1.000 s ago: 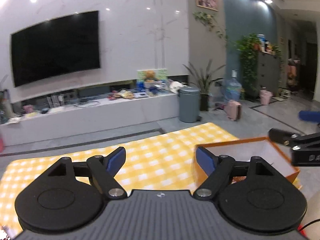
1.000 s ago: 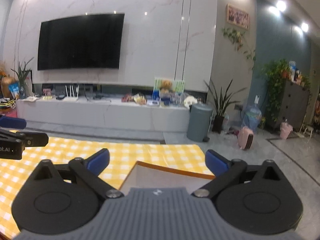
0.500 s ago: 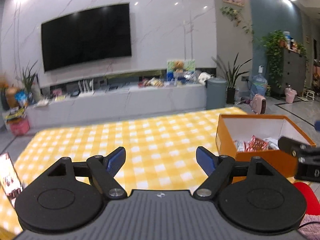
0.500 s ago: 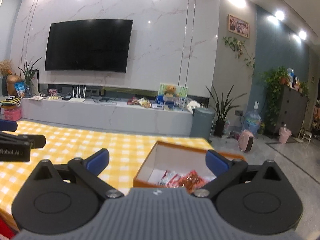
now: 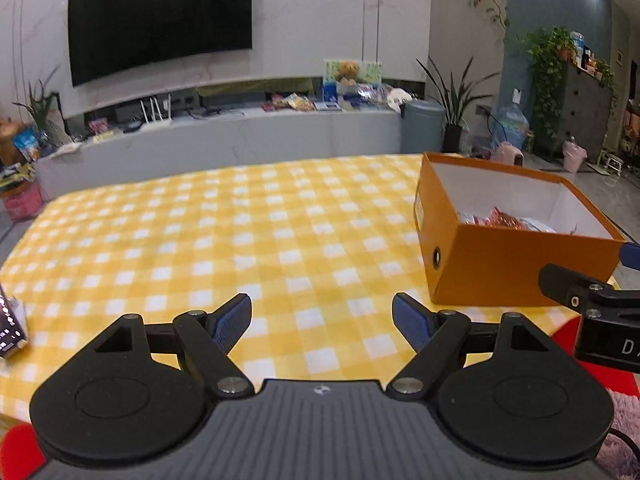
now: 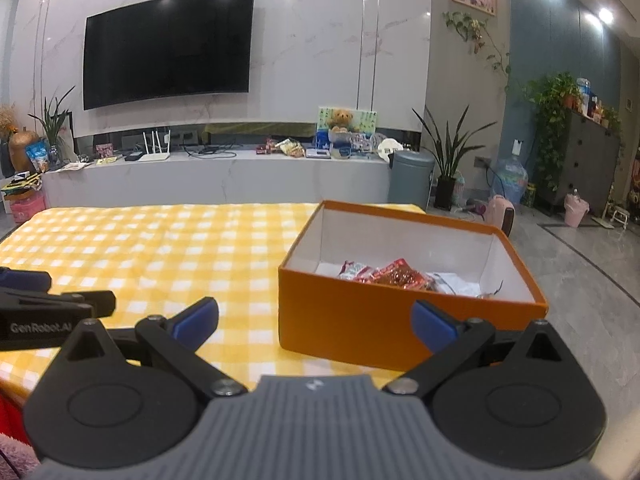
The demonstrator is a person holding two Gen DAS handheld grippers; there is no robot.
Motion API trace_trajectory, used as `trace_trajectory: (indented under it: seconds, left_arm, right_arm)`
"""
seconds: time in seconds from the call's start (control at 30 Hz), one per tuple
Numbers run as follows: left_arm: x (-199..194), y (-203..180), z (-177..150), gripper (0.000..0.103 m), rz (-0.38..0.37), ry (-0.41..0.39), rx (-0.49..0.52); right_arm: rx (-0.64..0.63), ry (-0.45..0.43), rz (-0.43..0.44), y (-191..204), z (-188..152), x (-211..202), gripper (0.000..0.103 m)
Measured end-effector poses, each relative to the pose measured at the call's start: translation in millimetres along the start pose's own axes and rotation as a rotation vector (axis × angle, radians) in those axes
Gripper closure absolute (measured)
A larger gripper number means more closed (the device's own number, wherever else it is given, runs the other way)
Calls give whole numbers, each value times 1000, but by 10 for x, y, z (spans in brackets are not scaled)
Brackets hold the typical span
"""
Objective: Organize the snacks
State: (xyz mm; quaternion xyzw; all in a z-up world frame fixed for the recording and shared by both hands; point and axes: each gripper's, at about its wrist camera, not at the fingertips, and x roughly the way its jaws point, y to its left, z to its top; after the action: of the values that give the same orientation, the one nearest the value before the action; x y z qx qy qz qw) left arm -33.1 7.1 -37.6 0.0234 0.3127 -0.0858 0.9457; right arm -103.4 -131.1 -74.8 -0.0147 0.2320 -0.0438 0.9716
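Hovering over the near edge of the desk [image 5: 248, 224], both grippers are empty. Far left in the left wrist view, a dark snack packet [image 5: 10, 330] lies on the yellow checked cloth [image 5: 200, 240] right at the frame edge, only partly visible, so what it is I cannot tell; it looks like the one item not yet boxed. Risk: it sits close to the cloth's near-left edge, and a sloppy sideways approach could push it off the desk instead of pinching it. The left gripper [image 5: 322, 320] is released, jaws spread wide with nothing between them, aimed at bare cloth and well apart from that packet; it needs a big swing left, and closing too low could snag a fold of cloth. The right gripper [image 6: 314, 322] is also released and empty, just in front of the orange box [image 6: 360, 328]. The box stands on the right part of the desk, near the right edge, with red and white snack packets [image 6: 384, 276] lying inside at the bottom. Risk here: the box looks light, so a bump to its near wall could slide it toward the desk edge or tip it. The two grippers are near each other, each showing in the other's view, so a crossing move risks a clash.
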Motion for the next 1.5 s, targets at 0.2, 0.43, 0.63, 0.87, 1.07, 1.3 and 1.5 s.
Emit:
trace_trajectory:
  seconds: [0.2, 0.43, 0.63, 0.87, 1.07, 1.3, 1.5]
  left_arm:
    - [64, -8, -53, 9, 2, 33, -2]
    - [50, -6, -26, 9, 10, 35, 2]
    - [31, -21, -5, 9, 14, 29, 9]
    - [-22, -19, 21, 9, 20, 14, 11]
    - [-47, -1, 31, 9, 24, 8, 18]
    - [-46, -4, 29, 9, 23, 9, 20]
    - [-58, 7, 32, 9, 26, 5, 22]
  right_arm:
    - [1, 30, -1, -1, -35, 64, 3]
    - [-2, 29, 0, 1, -40, 107, 3]
    - [5, 27, -2, -36, -64, 76, 3]
    - [7, 19, -1, -40, -60, 72, 3]
    - [2, 9, 0, -27, -61, 60, 3]
    - [1, 1, 1, -29, -61, 60, 3]
    - [0, -1, 2, -30, -69, 59, 3]
